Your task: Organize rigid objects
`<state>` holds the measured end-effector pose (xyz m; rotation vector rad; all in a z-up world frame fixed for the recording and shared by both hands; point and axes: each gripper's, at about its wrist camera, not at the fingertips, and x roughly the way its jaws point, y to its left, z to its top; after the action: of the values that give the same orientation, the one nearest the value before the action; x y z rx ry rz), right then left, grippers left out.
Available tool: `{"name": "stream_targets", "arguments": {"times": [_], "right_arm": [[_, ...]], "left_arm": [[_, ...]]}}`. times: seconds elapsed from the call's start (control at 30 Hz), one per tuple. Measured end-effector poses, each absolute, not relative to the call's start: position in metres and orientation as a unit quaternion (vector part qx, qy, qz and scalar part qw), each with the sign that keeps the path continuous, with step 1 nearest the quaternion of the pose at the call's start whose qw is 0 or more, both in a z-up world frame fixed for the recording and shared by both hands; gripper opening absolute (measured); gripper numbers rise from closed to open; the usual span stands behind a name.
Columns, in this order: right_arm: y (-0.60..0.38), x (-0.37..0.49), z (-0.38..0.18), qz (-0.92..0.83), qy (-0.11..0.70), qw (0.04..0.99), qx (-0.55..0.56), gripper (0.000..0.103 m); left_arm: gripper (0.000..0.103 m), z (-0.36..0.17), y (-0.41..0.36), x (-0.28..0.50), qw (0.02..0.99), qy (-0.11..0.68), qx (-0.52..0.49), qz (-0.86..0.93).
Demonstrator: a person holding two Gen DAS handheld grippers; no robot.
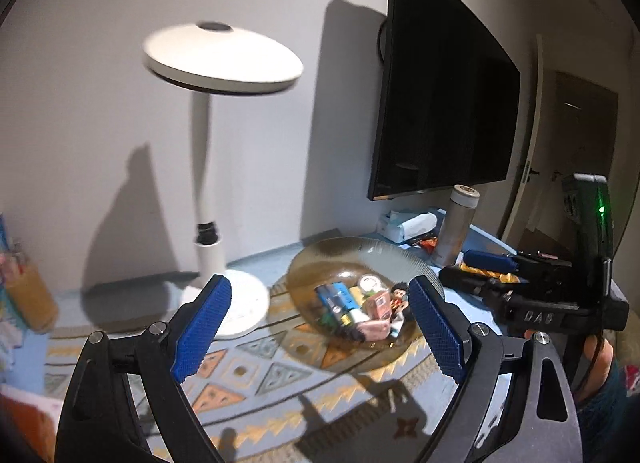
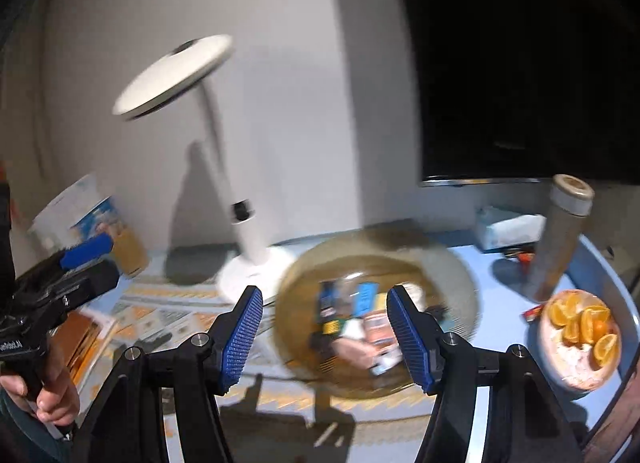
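Left gripper (image 1: 320,327) gapes wide, right gripper (image 2: 325,337) stands half open; both are empty and touch nothing. 1 amber glass dish (image 1: 320,259) on the patterned mat (image 1: 256,375) holds 2 batteries (image 1: 340,299) among blurred small items

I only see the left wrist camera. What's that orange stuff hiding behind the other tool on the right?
Observer: Orange slices, piled on a pinkish plate to the right of the brown dish.
Child: Is the right tool holding anything?
Observer: No. The right tool is open and empty, pointing at the dish.
Child: What's the blurry thing on my far left?
Observer: A tub with a blue-and-white label, left of the lamp.
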<state>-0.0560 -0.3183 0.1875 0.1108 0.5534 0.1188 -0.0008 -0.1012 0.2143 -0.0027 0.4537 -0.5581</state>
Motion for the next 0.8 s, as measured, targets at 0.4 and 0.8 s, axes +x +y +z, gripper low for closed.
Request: {"name": "stream_targets", "arguments": {"times": [0.4, 0.8], "right_arm": [[-0.243, -0.057, 0.074, 0.088, 0.348, 0.933, 0.024, 0.064], [-0.247, -0.038, 0.039, 0.056, 0.371, 0.927, 0.008, 0.064]], "left_arm": [[0.099, 0.109, -0.048, 0.001, 0.934, 0.307, -0.039, -0.178], [0.099, 0.043, -0.051, 0.013, 0.931, 0.348, 0.001, -0.109]]}}
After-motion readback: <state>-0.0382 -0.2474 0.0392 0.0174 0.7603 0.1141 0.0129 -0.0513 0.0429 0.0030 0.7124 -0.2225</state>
